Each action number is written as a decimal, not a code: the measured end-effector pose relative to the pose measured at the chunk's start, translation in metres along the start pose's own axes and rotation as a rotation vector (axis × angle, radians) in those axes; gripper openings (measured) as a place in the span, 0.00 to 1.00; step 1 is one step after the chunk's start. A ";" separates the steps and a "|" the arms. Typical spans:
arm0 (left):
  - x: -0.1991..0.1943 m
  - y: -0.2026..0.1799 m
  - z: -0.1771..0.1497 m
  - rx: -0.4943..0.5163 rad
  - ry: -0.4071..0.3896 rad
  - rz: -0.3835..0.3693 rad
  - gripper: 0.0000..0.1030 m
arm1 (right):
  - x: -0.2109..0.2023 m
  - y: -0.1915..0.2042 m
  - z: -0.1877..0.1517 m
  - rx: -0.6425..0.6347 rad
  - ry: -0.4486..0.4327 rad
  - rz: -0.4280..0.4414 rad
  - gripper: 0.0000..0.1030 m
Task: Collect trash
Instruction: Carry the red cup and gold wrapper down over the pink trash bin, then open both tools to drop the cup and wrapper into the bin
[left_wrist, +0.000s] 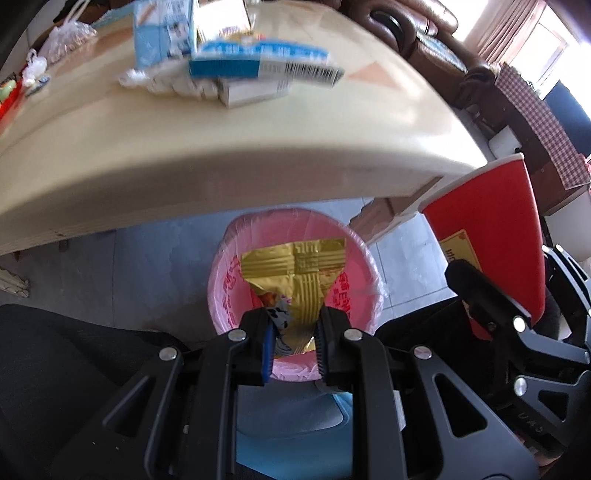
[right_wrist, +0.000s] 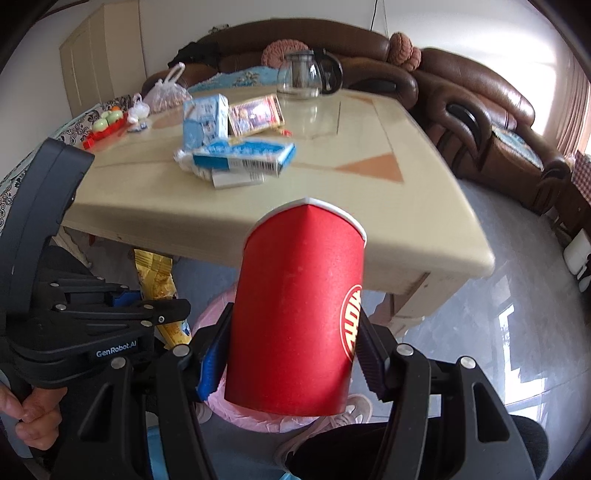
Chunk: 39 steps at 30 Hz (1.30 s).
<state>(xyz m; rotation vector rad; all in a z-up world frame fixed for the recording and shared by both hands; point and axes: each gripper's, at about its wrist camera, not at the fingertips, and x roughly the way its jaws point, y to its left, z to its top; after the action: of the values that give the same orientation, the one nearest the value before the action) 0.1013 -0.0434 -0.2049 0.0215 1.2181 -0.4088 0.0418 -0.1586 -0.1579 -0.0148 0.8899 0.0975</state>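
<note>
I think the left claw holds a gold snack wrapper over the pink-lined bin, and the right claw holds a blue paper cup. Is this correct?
Not fully. The cup in the right claw is red, as the right wrist view shows. The rest holds: the left claw holds the gold snack wrapper over the pink-lined bin.

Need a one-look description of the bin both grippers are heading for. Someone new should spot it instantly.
Start at the beige table in front of the brown sofa. On the floor just below its near edge stands a round bin lined with a pink plastic bag printed with red characters. It is the only pink thing down there; the gold wrapper hangs over its mouth.
</note>
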 end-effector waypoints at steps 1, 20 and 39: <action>0.009 0.002 -0.001 -0.004 0.021 0.002 0.18 | 0.008 -0.001 -0.002 0.005 0.016 0.000 0.57; 0.116 0.027 -0.002 -0.052 0.246 -0.020 0.18 | 0.114 -0.010 -0.035 0.002 0.236 0.022 0.57; 0.205 0.051 -0.001 -0.157 0.441 -0.032 0.18 | 0.185 -0.007 -0.061 -0.015 0.431 0.049 0.57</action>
<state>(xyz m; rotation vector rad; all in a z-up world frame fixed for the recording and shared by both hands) 0.1745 -0.0560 -0.4024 -0.0455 1.6846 -0.3442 0.1112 -0.1545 -0.3398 -0.0291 1.3208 0.1497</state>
